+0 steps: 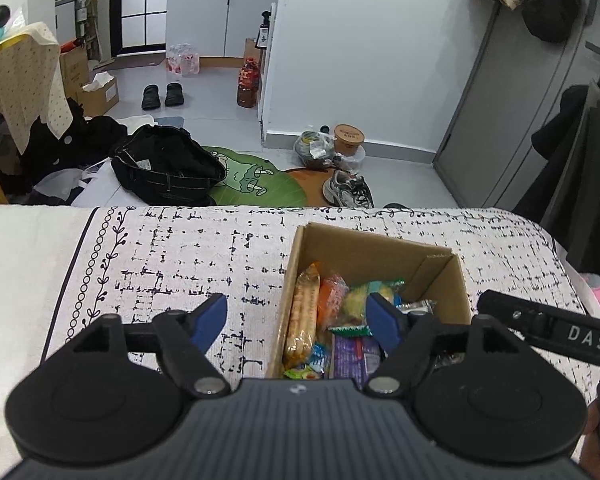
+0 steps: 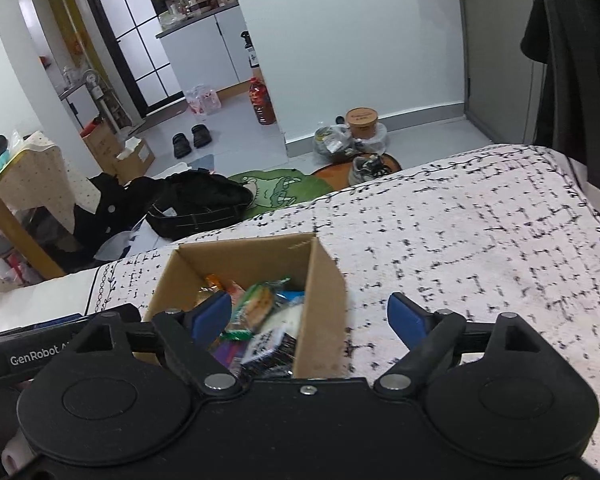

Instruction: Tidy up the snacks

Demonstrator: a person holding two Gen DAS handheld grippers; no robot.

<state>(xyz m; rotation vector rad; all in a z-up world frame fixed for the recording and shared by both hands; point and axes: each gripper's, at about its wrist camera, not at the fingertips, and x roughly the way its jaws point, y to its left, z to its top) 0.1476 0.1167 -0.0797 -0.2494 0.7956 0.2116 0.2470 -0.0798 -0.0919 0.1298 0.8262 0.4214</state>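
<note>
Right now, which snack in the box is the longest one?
The long orange-brown packet lying against the cardboard box's left wall; the other snacks are short little packets.

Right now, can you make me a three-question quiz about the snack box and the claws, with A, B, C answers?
1. Where are the snacks?
A. Inside the cardboard box
B. Spread over the patterned cloth
C. On the floor

2. What colour are the pads on the left claw?
A. Red
B. Blue
C. Yellow

3. How is the right claw standing?
A. Squeezing a snack
B. Shut tight on nothing
C. Open, holding nothing

Answers:
1 A: the wrappers lie between the box's brown walls.
2 B: both pads show blue against the black arms.
3 C: its pads stand far apart, one over the box, one over the cloth, pressing nothing.
</note>
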